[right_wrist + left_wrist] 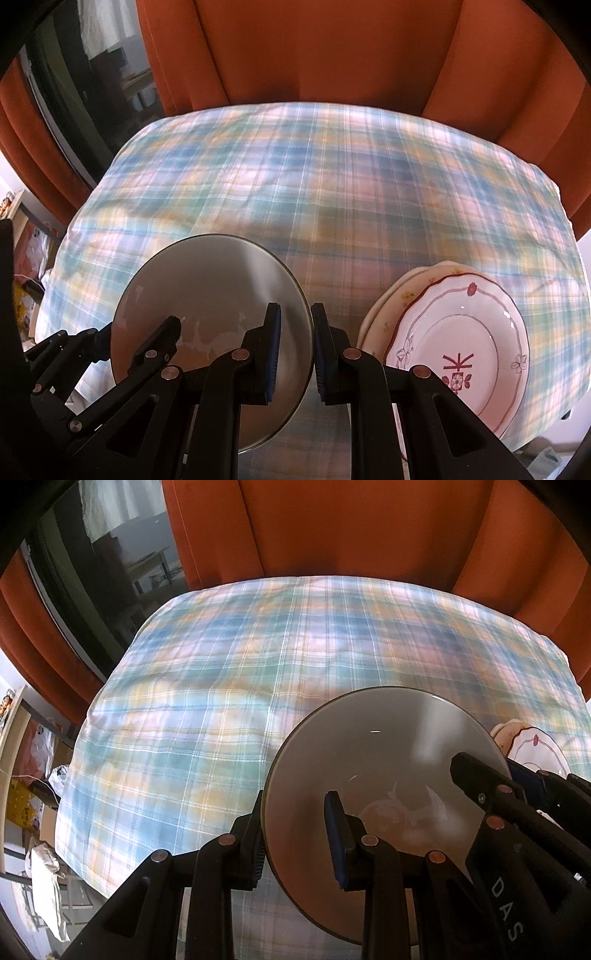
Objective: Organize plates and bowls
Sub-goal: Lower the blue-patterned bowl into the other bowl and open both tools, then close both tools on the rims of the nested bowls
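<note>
A grey bowl (pixel 388 746) (pixel 207 280) with a thin dark rim hangs tilted just above the plaid tablecloth (pixel 221 664) (pixel 332 166). My left gripper (pixel 295 801) (pixel 123 330) is shut on the bowl's left rim, one finger inside and one outside. On the opposite rim my right gripper (pixel 296 310) (pixel 506 771) is shut the same way. To the right of the bowl a stack of plates (pixel 461 350) (pixel 532 746) lies on the cloth. Its top plate is white with a red flower pattern, and cream plates show beneath it.
Orange curtains (pixel 332 528) (pixel 314 51) hang behind the table's far edge. A dark window (pixel 92 572) fills the upper left. Shelves and bags (pixel 33 775) crowd the floor to the left of the table.
</note>
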The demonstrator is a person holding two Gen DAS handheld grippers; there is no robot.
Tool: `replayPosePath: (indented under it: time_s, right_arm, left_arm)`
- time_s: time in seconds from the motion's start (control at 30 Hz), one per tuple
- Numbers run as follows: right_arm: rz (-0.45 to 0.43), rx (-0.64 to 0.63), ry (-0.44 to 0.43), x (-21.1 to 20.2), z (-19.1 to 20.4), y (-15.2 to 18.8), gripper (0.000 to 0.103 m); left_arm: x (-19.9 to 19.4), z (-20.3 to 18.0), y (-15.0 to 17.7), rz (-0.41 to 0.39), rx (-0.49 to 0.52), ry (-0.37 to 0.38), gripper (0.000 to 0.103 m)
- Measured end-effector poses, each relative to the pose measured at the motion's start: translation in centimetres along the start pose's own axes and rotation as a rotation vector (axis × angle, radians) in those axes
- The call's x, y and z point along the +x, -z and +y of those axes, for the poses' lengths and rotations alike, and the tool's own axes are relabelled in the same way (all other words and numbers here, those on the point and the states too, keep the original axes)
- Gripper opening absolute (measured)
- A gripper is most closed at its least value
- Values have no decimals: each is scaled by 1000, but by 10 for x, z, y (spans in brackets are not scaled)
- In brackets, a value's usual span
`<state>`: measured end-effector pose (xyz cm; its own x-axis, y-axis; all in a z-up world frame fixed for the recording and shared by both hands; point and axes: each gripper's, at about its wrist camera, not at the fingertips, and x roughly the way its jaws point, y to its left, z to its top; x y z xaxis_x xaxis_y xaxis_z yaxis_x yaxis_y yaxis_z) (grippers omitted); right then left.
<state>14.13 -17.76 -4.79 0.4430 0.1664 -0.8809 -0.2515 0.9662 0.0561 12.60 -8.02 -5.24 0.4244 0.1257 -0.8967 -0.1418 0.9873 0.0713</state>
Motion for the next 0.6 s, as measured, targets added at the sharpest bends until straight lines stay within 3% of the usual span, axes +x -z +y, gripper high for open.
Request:
replayPosePath:
  time_s: [0.17, 0.23, 0.3, 0.33, 0.37, 0.43, 0.6]
  right_arm:
    - [-8, 1, 2, 0, 0, 1, 23]
    - [-5, 6, -5, 1, 0, 1, 25]
    - [6, 18, -49, 3, 1, 2, 48]
    - [20, 36, -91, 4, 0, 3, 51]
    - [22, 48, -95, 5, 0, 4, 55]
    - [24, 60, -81, 4, 1, 6, 70]
    - [3, 96, -48, 0, 3, 6, 75]
  left_arm:
    - [-1, 0, 0, 5, -2, 9, 28]
    - [-1, 1, 0, 5, -5, 34, 36]
    - [-2, 5, 2, 9, -7, 56, 37]
    - [-2, 5, 3, 10, -2, 62, 41]
    - [-2, 6, 4, 11, 0, 77, 52]
    - [-4, 9, 5, 4, 6, 105, 64]
    - [1, 21, 5, 2, -1, 159, 78]
